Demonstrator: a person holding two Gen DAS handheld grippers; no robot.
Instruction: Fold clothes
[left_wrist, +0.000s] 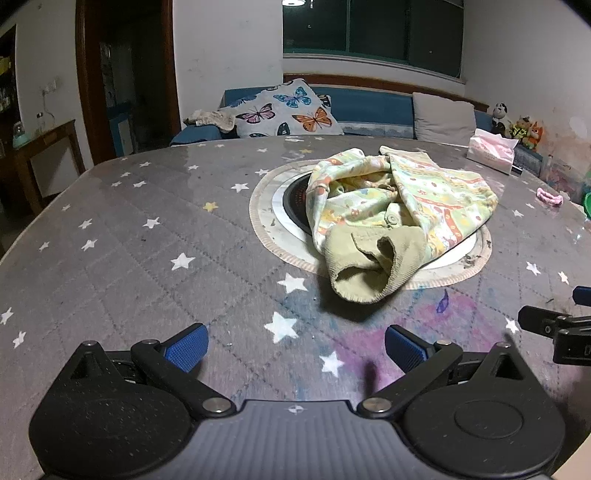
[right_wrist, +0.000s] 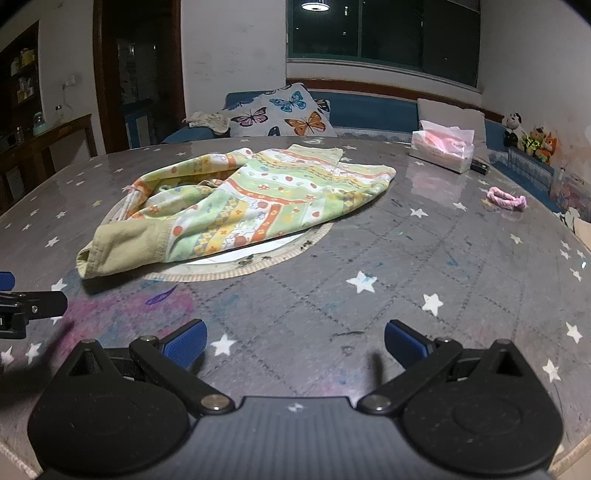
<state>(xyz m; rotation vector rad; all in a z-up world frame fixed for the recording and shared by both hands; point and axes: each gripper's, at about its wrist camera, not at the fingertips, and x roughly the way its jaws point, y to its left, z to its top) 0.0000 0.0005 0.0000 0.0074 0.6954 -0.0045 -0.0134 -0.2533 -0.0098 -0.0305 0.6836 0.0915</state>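
Patterned child's garment (right_wrist: 258, 199) lies crumpled over the round mat (right_wrist: 295, 245) at the table's (right_wrist: 406, 295) middle, its olive ribbed cuff (right_wrist: 122, 247) toward the near edge, its long axis running from there to the far right. Soft, light and limp, it looks best pinched at the cuff or hem corners. Left gripper (left_wrist: 295, 349) and right gripper (right_wrist: 293, 345) hover with jaws wide apart, holding nothing.

Both the left gripper (left_wrist: 296, 347) and right gripper (right_wrist: 294, 343) are black, round-hinged, silver-riveted, with ribbed blue pads (left_wrist: 186, 350)
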